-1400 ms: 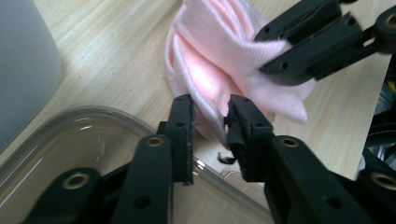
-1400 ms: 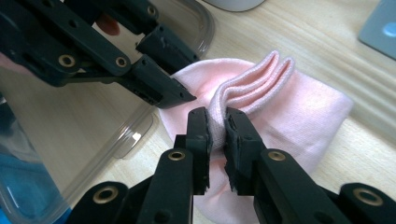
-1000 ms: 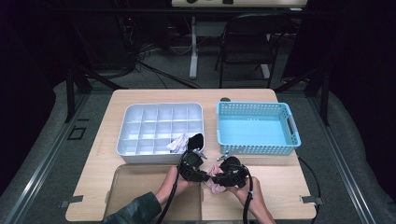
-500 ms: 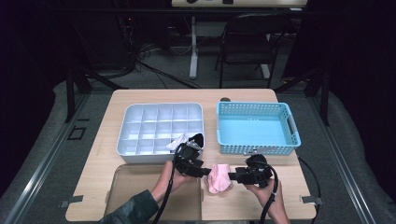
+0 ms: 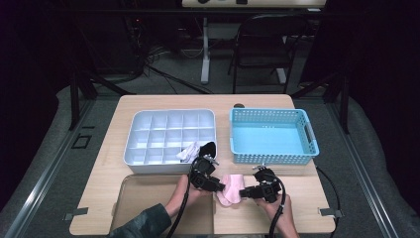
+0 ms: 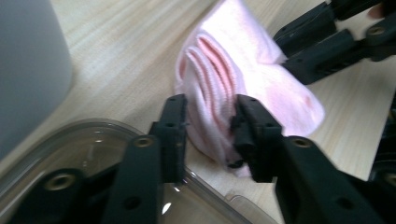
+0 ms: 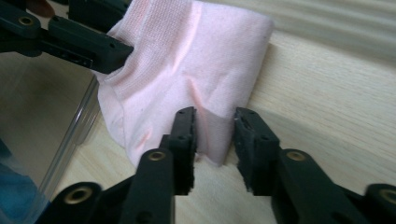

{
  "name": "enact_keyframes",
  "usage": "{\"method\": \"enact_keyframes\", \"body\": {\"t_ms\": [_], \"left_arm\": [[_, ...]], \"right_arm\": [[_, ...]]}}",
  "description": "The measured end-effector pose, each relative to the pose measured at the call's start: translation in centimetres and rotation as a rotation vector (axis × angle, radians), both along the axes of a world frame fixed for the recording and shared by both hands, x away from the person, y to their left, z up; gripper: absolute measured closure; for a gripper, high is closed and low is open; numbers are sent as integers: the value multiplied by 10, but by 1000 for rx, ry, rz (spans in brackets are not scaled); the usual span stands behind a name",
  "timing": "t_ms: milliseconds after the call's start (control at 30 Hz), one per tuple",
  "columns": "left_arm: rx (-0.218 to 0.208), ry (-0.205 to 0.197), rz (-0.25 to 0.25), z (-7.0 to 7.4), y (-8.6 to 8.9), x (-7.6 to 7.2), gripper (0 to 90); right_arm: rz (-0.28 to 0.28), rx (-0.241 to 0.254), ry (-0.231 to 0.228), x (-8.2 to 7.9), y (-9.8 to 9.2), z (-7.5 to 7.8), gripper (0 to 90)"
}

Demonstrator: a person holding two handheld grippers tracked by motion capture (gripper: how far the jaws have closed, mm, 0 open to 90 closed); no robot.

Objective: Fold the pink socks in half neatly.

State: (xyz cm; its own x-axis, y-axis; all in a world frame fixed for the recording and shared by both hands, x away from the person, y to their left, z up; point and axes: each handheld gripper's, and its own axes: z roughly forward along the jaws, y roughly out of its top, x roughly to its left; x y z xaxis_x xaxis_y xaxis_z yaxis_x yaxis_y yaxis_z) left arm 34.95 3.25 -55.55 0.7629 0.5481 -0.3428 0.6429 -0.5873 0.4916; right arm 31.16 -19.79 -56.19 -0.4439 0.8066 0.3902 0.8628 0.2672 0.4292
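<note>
A pink sock (image 5: pixel 230 188) lies on the wooden table (image 5: pixel 307 193) near the front edge, between my two grippers. My left gripper (image 5: pixel 218 186) comes at it from the left. In the left gripper view its jaws (image 6: pixel 208 112) pinch the sock's (image 6: pixel 243 70) bunched folds, and they have just been closing. My right gripper (image 5: pixel 245 192) comes from the right. In the right gripper view it (image 7: pixel 215 121) grips the near edge of the sock (image 7: pixel 196 51), its jaws also having just closed in.
A white compartment tray (image 5: pixel 168 134) stands at the back left, with a white sock (image 5: pixel 189 150) and a black sock (image 5: pixel 208 147) at its front right corner. A blue basket (image 5: pixel 272 136) stands at the back right. A clear plastic lid (image 5: pixel 148 198) lies front left.
The right gripper swung out to the right, then came back onto the sock's right end. The sock went from bunched between the grippers to spread flatter. The left gripper stayed about where it was.
</note>
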Motion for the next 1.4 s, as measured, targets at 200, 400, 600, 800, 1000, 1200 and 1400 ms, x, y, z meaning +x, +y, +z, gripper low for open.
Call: {"method": "enact_keyframes", "body": {"t_ms": [200,400,600,800,1000,1200,1400], "left_arm": [[-2,-11,6,-5,0,-1,762],[-15,-20,14,-7,0,-2,786],[-17,-18,20,-7,0,-2,787],[-24,-12,27,-9,0,-1,779],[-26,7,32,-6,5,1,726],[-54,-23,67,10,14,2,600],[-97,-50,83,16,8,-2,499]], "right_arm": [[-4,6,-23,-1,4,0,839],[10,-10,-129,-9,11,18,857],[65,-15,-203,-18,29,32,861],[128,-47,-178,-18,48,22,861],[141,-73,-170,-19,53,14,858],[145,-72,-171,-18,54,11,854],[140,-71,-174,-18,56,11,852]]}}
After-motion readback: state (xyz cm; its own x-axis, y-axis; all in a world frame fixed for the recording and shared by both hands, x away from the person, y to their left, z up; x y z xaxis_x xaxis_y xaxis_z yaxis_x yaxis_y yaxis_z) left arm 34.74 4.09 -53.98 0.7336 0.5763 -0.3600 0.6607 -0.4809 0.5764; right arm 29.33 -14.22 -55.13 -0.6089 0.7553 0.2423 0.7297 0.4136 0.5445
